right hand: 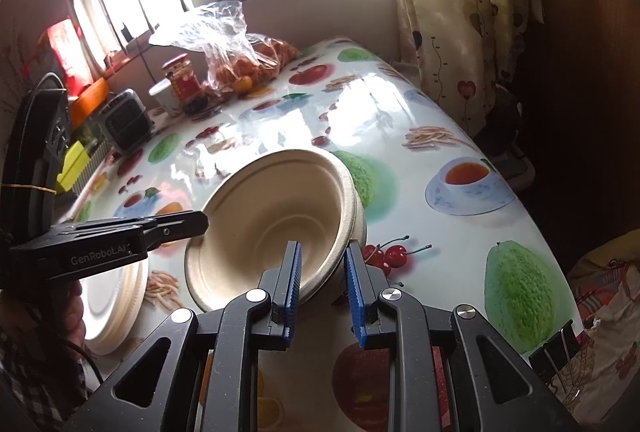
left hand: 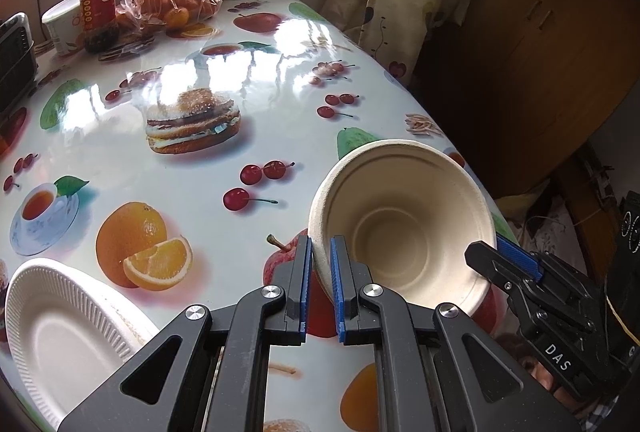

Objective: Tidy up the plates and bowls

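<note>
Beige pulp bowl (left hand: 404, 228) hangs tilted over the worktop's (left hand: 168, 152) right edge, mouth turned back toward both tools. The left gripper (left hand: 321, 252) has its jaws pinched on the near-left rim; the right gripper (right hand: 322, 258) straddles the opposite rim, jaws apart, not clamping. The white plates (left hand: 60, 332) lie well off to the left, nearer the left hand.

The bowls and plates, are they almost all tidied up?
Not yet. Done: white plates already sit stacked at the table's near edge. In hand: the beige bowl is tilted up, its rim pinched by the left tool, while the right tool straddles the opposite rim, looking open. In the right view it looks like two nested bowls. Left: setting the bowl down in its place.
</note>
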### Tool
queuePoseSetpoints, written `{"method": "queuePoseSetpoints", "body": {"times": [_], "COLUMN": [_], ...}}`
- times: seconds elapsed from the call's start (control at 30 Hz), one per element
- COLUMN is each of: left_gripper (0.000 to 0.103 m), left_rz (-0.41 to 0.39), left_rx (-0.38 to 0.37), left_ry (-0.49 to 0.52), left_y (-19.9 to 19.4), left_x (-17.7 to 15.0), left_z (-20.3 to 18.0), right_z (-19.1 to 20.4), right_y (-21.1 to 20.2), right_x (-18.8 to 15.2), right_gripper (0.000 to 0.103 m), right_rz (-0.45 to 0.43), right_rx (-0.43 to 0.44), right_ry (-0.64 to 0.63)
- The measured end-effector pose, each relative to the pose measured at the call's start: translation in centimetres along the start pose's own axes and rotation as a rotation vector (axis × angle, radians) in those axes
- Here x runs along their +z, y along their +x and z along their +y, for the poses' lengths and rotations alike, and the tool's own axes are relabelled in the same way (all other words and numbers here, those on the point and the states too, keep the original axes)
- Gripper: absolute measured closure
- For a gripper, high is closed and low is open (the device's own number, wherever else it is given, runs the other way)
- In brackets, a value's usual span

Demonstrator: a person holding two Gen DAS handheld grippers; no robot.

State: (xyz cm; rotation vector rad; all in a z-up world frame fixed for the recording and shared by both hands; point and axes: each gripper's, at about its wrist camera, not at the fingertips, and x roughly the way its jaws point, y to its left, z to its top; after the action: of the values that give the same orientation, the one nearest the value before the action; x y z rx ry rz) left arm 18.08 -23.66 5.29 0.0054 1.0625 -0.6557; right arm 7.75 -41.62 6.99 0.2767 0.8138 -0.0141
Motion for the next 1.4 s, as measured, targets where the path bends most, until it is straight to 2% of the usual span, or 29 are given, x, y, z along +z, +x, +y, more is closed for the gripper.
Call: {"method": "queuePoseSetpoints", "body": {"times": [0.4,0.67,0.83,0.93,1.1,1.33,1.4], "left_gripper": [0.093,0.093,0.092,0.089,0.087,0.084,0.084], "left_rz": [-0.002,-0.003,-0.016,-0.037,-0.056,-0.112,-0.118], "left_rx": [-0.005,0.002,0.032,0.078,0.089,0.155,0.152], "left_ry": [-0.004,-0.005,0.016,0.044,0.051,0.094,0.093], "left_y": [0.0,0.0,-0.2,-0.5,-0.9,-2.1,-2.4], "left_x": [0.0,-0.1,-0.3,-0.6,-0.8,-1.7,-1.9], "left_z": [0.1,0.0,-0.2,-0.6,-0.7,-1.5,-1.5], "right_z": [-0.3,-0.3,-0.3,-0.3,-0.4,-0.1,0.0], "right_y": [0.1,0.1,0.1,0.0,-0.3,-1.0,-1.2], "right_x": [0.1,-0.1,-0.2,-0.3,-0.5,-1.0,-1.1], "right_gripper": [0.081,0.076,0.07,0.069,0.066,0.064,0.064], "right_rz": [0.001,-0.002,-0.003,-0.006,-0.025,-0.045,-0.05], "right_rx": [-0.011,-0.021,-0.02,-0.022,-0.03,-0.033,-0.033], "right_ry": [0.002,0.006,0.004,0.005,0.012,0.013,0.011]}}
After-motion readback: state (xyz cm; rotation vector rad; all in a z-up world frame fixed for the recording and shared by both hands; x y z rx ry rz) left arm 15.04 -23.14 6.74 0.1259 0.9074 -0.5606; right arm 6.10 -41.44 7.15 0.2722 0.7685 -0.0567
